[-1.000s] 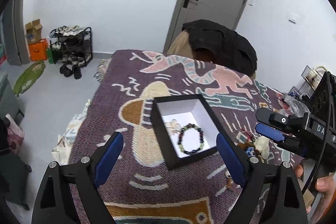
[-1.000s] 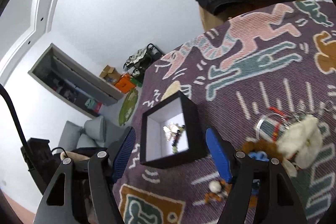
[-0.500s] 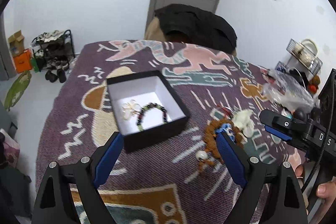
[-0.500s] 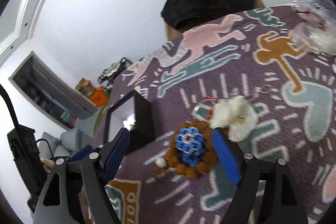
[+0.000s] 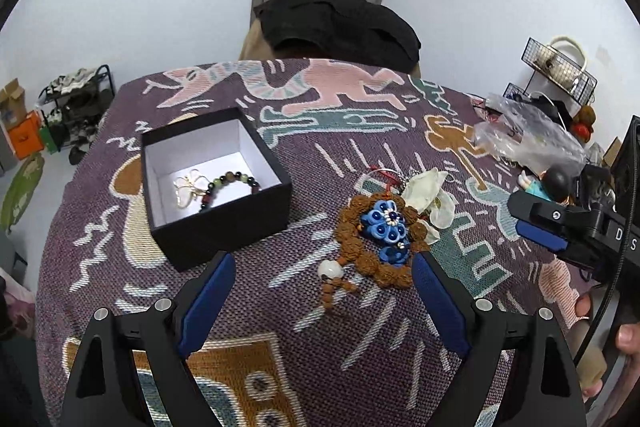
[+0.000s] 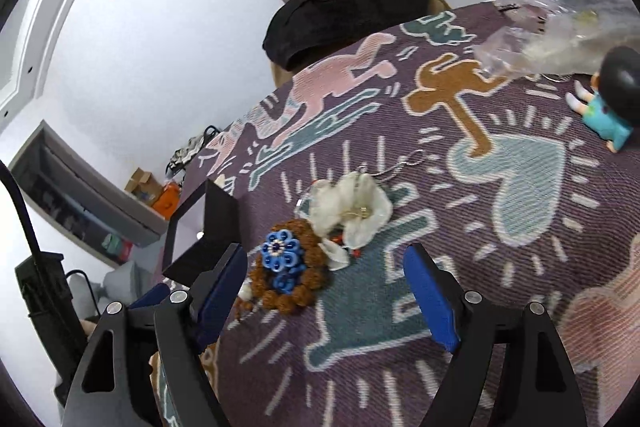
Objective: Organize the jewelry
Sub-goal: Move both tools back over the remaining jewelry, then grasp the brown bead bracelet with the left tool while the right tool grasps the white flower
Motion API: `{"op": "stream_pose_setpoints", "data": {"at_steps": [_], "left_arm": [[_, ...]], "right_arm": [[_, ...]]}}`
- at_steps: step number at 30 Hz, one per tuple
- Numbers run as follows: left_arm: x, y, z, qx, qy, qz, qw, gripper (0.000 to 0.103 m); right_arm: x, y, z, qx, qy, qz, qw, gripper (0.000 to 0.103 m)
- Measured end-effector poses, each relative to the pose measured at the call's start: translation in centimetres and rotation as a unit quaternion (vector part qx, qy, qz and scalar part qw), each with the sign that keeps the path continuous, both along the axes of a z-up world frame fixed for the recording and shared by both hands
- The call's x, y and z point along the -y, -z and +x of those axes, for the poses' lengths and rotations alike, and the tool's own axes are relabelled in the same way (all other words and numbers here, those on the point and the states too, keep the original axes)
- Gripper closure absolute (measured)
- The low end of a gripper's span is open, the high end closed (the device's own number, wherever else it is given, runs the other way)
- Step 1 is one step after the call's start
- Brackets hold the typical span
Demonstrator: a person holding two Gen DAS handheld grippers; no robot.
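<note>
Beside the black box (image 5: 216,187), loose jewelry waits on the bench (image 5: 280,307).
Both hand-held grippers, left (image 5: 320,299) and right (image 6: 324,291), gape wide and empty, framing the brown bead bracelet (image 5: 376,235), probably next for boxing.

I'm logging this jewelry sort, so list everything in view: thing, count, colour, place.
box: one, black with white lining, open, left on the cloth
beaded bracelet: one, dark and green beads, inside box
gold wire piece: one, gold, inside box beside bracelet
seed-bead bracelet: one, brown, mid-cloth
flower brooch: one, blue, on the brown bracelet
fabric flower: one, cream, just beyond the brooch
plastic bag: one, clear, far right
figurine: one, black hair, teal outfit, right edge
cloth: one, purple patterned, covering table
left gripper: open, empty
right gripper: open, empty
</note>
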State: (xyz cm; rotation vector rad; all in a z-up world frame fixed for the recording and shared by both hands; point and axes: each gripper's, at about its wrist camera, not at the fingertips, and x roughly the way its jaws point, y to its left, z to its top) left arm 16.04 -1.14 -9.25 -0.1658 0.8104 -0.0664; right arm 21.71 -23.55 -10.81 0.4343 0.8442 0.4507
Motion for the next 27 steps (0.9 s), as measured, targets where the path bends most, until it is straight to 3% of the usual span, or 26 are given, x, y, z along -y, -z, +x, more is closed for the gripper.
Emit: {"op": "stream_pose_setpoints", "data": {"at_steps": [5, 12, 14, 21, 22, 23, 25, 27], "left_arm": [[0.7, 0.7, 0.8, -0.011, 0.009, 0.003, 0.9999, 0.034], [1.2, 2.5, 1.8, -0.034, 0.013, 0.01, 0.9993, 0.04], [1.1, 3.1, 2.1, -0.043, 0.013, 0.01, 0.9989, 0.047], [1.1, 5.2, 2.9, -0.064, 0.017, -0.004, 0.9978, 0.049], [1.2, 5.3, 2.9, -0.058, 0.016, -0.003, 0.9982, 0.053], [1.2, 5.3, 2.9, -0.055, 0.016, -0.003, 0.9984, 0.069], [0.9, 5.4, 3.1, -0.061, 0.015, -0.005, 0.998, 0.093], [0.5, 5.3, 3.1, -0.059, 0.014, -0.019, 0.998, 0.093]], "right_arm": [[1.1, 0.6, -0.1, -0.005, 0.002, 0.005, 1.0, 0.022], [0.9, 1.8, 0.4, -0.013, -0.012, 0.011, 1.0, 0.023], [0.7, 2.1, 0.5, -0.016, -0.015, 0.012, 1.0, 0.023], [0.5, 3.1, 1.2, -0.028, -0.02, 0.023, 0.999, 0.024], [0.6, 3.2, 1.3, -0.03, -0.018, 0.024, 0.999, 0.025], [0.7, 3.3, 1.5, -0.032, -0.016, 0.026, 0.999, 0.025], [0.7, 3.6, 2.0, -0.039, -0.013, 0.03, 0.999, 0.027], [0.7, 4.1, 2.7, -0.053, -0.015, 0.04, 0.998, 0.032]]}}
